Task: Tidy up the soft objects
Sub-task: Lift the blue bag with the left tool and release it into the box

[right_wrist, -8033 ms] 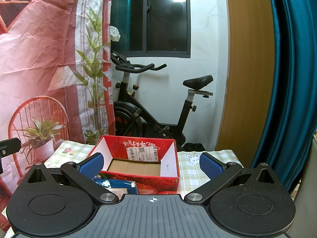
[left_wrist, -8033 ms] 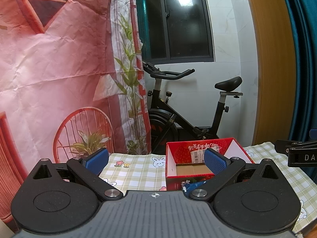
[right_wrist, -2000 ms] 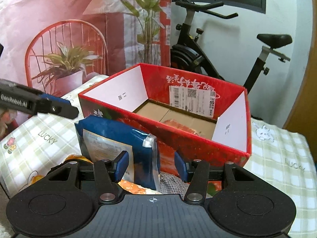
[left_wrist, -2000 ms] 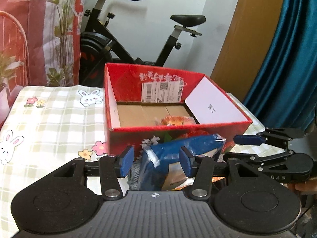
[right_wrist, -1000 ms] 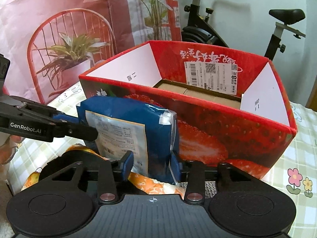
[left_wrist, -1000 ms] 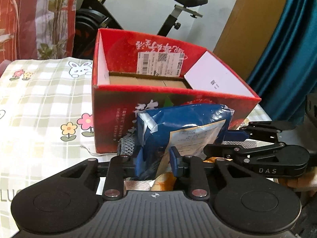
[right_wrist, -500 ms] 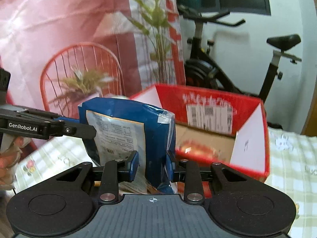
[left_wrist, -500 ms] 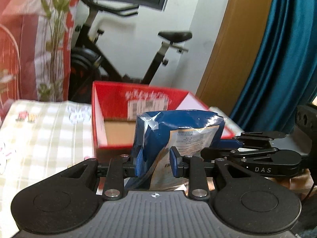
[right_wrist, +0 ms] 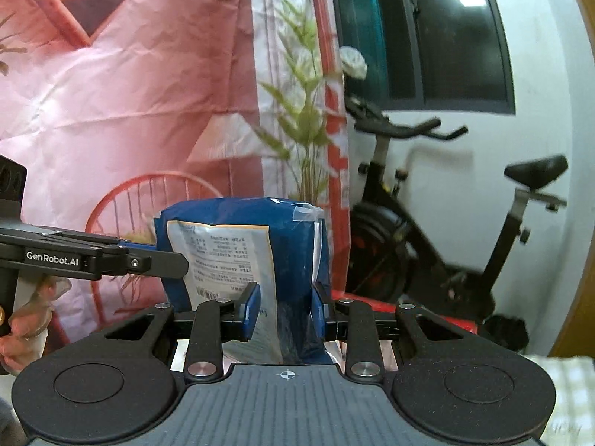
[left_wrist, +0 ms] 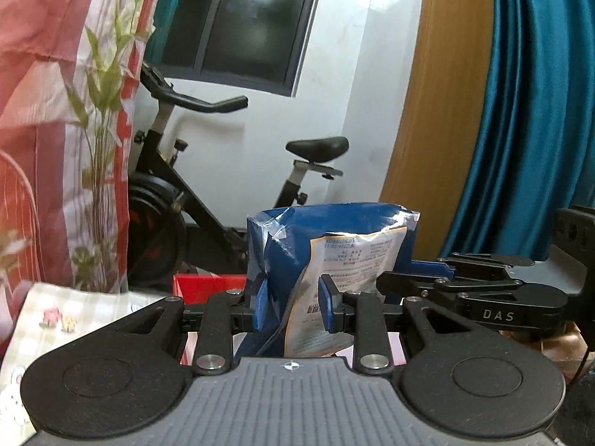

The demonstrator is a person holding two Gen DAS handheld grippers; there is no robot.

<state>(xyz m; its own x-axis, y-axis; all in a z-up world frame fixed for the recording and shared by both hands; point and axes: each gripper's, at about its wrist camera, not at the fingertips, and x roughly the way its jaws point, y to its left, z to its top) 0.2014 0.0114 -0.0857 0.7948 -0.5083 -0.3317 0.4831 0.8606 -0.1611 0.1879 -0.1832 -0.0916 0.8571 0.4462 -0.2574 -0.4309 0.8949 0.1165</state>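
Together, two black hand-held grippers hold one blue snack bag (left_wrist: 334,256) upright in the air, above a red box (left_wrist: 208,284) whose rim shows just behind and below it. Seen from the left wrist camera, the left hand-held gripper (left_wrist: 292,306) has its blue pads clamped on the bag's lower part, one pad on each side, creasing the soft foil. The right hand-held gripper (left_wrist: 427,273) reaches in from the right side of that view and grips the bag's far edge; white letters on its black arm read "DAS". In the right wrist view, the right hand-held gripper (right_wrist: 284,310) pinches the same bag (right_wrist: 238,245) between its blue pads, and the left hand-held gripper (right_wrist: 163,258) comes in from the left, its arm printed "GenRobot.AI", with fingers of a person's hand (right_wrist: 26,319) wrapped round its handle. A pale label on the bag carries rows of small print and a barcode, too fine to read, and clear tape seals the bag's top corner. A worktop (left_wrist: 78,308) covered in green checked cloth with small flower prints lies at lower left. Behind stand a black exercise bike (left_wrist: 178,200), a pink backdrop (right_wrist: 130,93) printed with a chair and leafy plant, a dark window (left_wrist: 253,29) and a teal curtain (left_wrist: 528,111).
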